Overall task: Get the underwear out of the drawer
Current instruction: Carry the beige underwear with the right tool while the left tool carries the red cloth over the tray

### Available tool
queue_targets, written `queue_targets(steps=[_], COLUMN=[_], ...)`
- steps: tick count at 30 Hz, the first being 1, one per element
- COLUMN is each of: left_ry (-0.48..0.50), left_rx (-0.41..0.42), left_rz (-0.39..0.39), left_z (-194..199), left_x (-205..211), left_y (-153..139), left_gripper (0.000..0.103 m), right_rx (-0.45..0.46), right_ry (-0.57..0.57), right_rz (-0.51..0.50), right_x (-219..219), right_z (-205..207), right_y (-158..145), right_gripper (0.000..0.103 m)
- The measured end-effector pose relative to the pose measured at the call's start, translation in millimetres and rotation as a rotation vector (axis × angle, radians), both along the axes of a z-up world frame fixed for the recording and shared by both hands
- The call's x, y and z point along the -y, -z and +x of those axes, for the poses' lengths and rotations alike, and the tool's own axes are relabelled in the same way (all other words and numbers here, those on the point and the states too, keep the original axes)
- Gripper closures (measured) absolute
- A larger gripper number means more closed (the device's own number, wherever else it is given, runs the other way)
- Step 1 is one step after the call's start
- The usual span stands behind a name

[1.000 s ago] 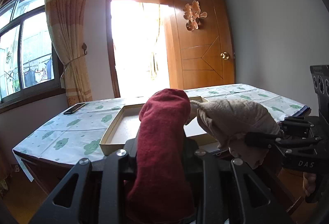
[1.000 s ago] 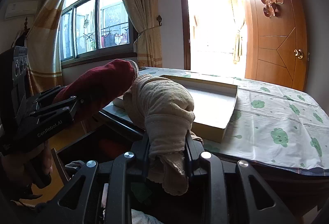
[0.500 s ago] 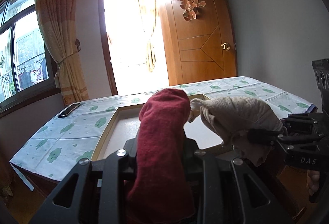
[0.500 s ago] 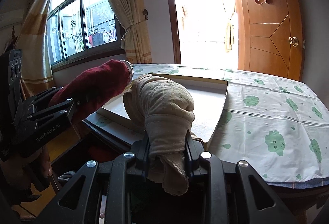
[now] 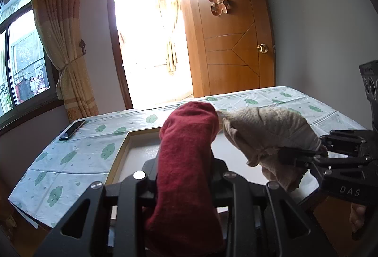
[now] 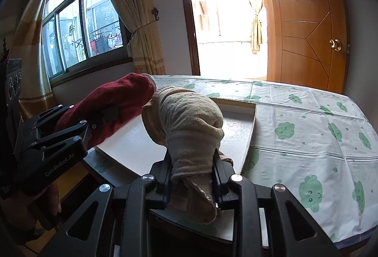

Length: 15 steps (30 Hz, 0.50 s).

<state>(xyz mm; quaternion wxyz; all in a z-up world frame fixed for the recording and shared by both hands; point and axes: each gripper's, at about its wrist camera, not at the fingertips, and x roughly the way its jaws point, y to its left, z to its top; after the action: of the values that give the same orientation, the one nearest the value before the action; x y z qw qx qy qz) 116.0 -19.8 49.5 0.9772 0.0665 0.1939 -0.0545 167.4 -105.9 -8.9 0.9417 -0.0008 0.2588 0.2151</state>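
The left gripper (image 5: 186, 176) clamped dark red rolled underwear (image 5: 189, 150); the right gripper (image 6: 192, 176) clamped beige rolled underwear (image 6: 186, 120), both above a shallow white tray (image 6: 238, 129).

A shallow white cardboard tray (image 5: 132, 153) lies on the cloud-print tablecloth surface (image 5: 78, 157), at the middle of the left wrist view. A dark red rolled cloth (image 5: 186, 162) rises before it at lower centre, with a beige rolled cloth (image 5: 267, 136) just to its right. A black phone (image 5: 72, 130) lies at middle left. A wooden door (image 5: 236, 44) stands behind, upper right.
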Motion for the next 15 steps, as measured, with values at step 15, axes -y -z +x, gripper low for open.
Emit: queue_targets(steps=[15], left_ry=[-0.037], left_rx=[-0.155], left_rz=[-0.053], left_z=[83.8], left_x=[1.8], left_y=[-2.5], left_gripper=[0.076], right_rx=[-0.116], right_ry=[0.071], right_rz=[-0.043], right_x=[-6.3], right_z=[74.3], right_y=[-7.6], right_gripper=[0.073])
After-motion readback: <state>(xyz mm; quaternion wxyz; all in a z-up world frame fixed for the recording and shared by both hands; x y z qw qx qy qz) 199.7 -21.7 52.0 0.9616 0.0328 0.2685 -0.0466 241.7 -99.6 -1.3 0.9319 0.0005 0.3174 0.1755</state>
